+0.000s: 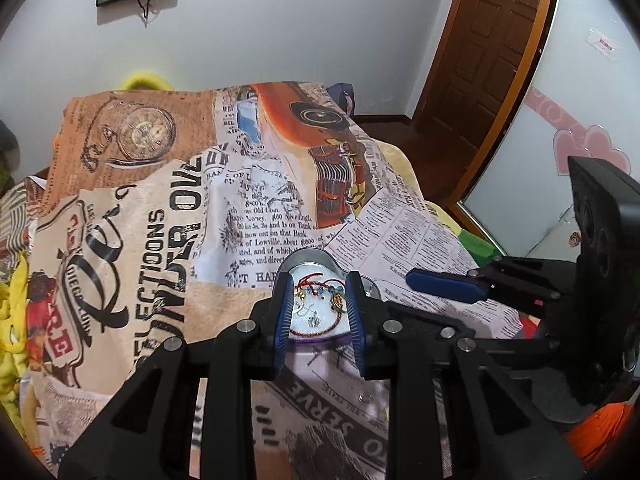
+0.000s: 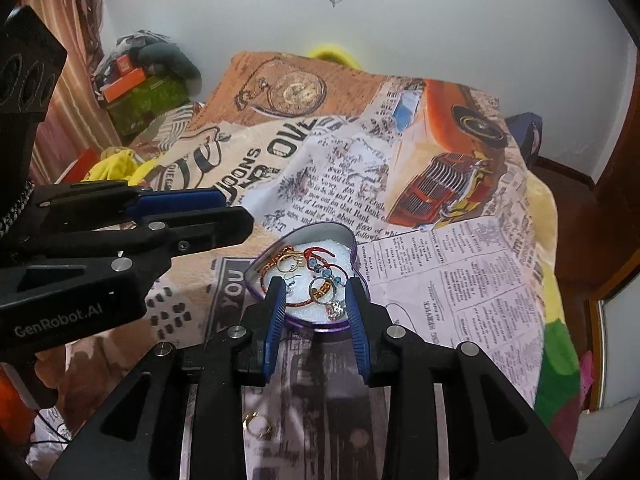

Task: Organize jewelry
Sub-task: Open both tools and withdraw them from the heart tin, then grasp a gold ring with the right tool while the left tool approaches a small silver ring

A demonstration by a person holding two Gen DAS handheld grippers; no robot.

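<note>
Left jaws: the left gripper (image 1: 319,312) has its blue-padded fingers apart, nothing between them. It hangs right over the box, so the jewelry shows through the gap.

Right jaws: the right gripper (image 2: 316,308) is the same deal, spread wide and empty, framing the near half of the box in its own view.

Box: heart-shaped purple tin with a white foam lining (image 2: 256,270), sitting on the cloth at 12 o'clock from both grippers, just past the tips.

Already in the box: a red cord bracelet (image 2: 316,254), a couple of gold rings (image 2: 294,262), some blue beads (image 2: 326,270), a silvery sparkly piece (image 2: 336,308) at the near rim, and a few bits too small to make out.

Stray piece: a thin gold hoop (image 2: 256,424), looks like a ring or an earring, lies on the cloth at 6 o'clock from the right gripper, well short of the tin and down between the gripper's arms.

Surface: a vintage newspaper-and-car print cloth (image 2: 460,272) spread over what looks like a bed, wrinkly and soft.

Step in hand: I'd say most of the sorting is done and we're between pickups.

Next move: probably pull the right gripper back and down to the hoop, pinch it flat off the fabric, and carry it forward into the tin. It's tiny and lying flat on soft cloth, so the tips need to go low and close gently or it'll skate away.
</note>
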